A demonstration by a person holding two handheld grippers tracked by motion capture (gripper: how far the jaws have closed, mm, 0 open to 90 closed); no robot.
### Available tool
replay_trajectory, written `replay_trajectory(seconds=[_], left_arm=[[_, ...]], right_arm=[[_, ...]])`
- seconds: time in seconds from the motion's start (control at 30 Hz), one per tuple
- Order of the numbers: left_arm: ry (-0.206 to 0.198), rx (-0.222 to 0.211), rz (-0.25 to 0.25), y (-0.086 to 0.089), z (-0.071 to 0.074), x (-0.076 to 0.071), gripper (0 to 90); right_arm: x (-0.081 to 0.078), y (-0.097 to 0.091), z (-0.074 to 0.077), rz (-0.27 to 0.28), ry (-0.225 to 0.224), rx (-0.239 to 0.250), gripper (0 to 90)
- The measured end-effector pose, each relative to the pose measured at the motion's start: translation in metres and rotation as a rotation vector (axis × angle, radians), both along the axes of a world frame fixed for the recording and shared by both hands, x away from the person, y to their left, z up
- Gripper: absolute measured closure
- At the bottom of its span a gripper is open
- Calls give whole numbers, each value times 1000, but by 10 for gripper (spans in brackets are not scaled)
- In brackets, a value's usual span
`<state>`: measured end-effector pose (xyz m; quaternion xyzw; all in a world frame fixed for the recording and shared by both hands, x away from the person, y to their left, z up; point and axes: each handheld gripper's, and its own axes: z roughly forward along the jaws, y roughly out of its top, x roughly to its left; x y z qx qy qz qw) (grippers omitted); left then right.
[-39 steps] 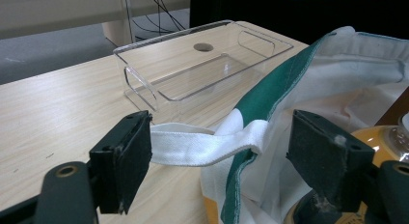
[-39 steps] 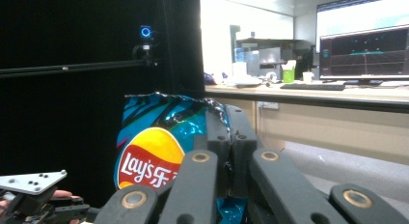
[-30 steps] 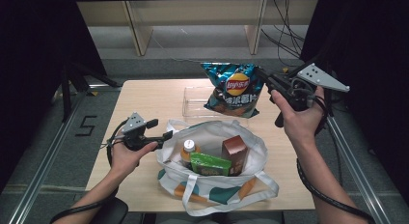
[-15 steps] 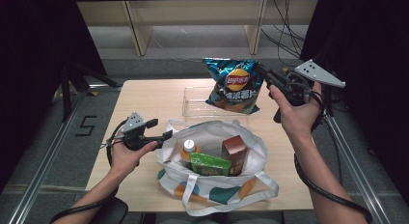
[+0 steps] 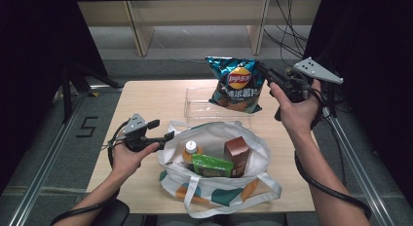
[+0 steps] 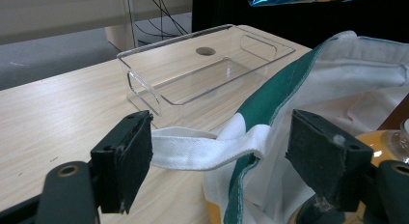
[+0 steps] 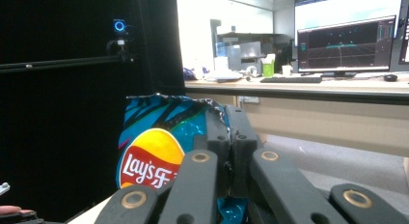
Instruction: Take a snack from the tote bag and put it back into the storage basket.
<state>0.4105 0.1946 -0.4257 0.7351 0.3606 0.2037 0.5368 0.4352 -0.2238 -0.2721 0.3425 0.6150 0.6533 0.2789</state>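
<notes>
Two grippers split the work: your right gripper (image 5: 265, 72) has its jaws clamped on the chip bag's (image 5: 236, 84) top edge, hanging it above the clear tray (image 5: 195, 97), free to move. Your left gripper (image 6: 219, 154) waits with jaws open around the tote bag's (image 5: 214, 133) handle strap (image 6: 202, 149) on the bench (image 5: 146, 99), probably to hold the mouth open.

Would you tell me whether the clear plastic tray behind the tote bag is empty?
Empty: through the clear plastic tray only the wooden table shows, in the left gripper view.

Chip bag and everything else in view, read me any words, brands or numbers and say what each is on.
"Lay's": logo on the chip bag, followed by Chinese characters.
"5": marked on the floor left of the table.
Green box and brown carton in the tote bag: print too small to read.
Monitor: text blurred.
</notes>
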Motion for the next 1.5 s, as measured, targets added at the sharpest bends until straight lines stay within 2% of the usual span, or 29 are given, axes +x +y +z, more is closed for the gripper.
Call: replay_trajectory(seconds=[0.1,0.2,0.37,0.4,0.47,0.53,0.57,0.73,0.8,0.87,0.9,0.97,1.0,1.27,1.3,1.37,1.5], left_arm=[[-2,1,0,0,0,0,231],[-2,2,1,0,0,0,231],[-4,-6,-2,0,0,0,231],[-2,2,4,0,0,0,231],[-2,2,2,0,0,0,231],[-1,1,1,0,0,0,231],[-1,0,1,0,0,0,230],[-5,-4,-2,1,0,0,230],[-4,-5,-1,0,-1,0,230],[-2,1,4,1,0,0,230],[-3,3,2,1,0,0,230],[-2,3,2,0,-1,0,231],[-2,2,1,0,-1,0,230],[1,12,4,0,0,0,228],[0,11,5,0,0,0,228],[10,-4,-2,0,-1,-1,228],[2,-1,2,0,0,0,224]], right_arm=[[3,0,-1,-5,-6,0,900],[5,1,-3,-9,13,6,900],[11,2,-3,-16,11,-1,900],[12,3,-3,-20,13,15,900],[15,4,-4,-19,4,5,900],[16,4,-4,-25,13,-4,900],[18,5,-5,-30,3,1,900],[21,4,-6,-33,23,0,900],[23,4,-7,-37,13,-2,900],[25,5,-8,-42,30,5,900],[26,5,-9,-42,26,-7,900],[26,6,-9,-46,32,7,900],[28,5,-10,-46,21,0,900],[35,6,-13,-52,32,4,900],[36,6,-14,-56,45,4,900],[38,8,-15,-66,38,15,900],[42,8,-16,-67,38,7,900]])
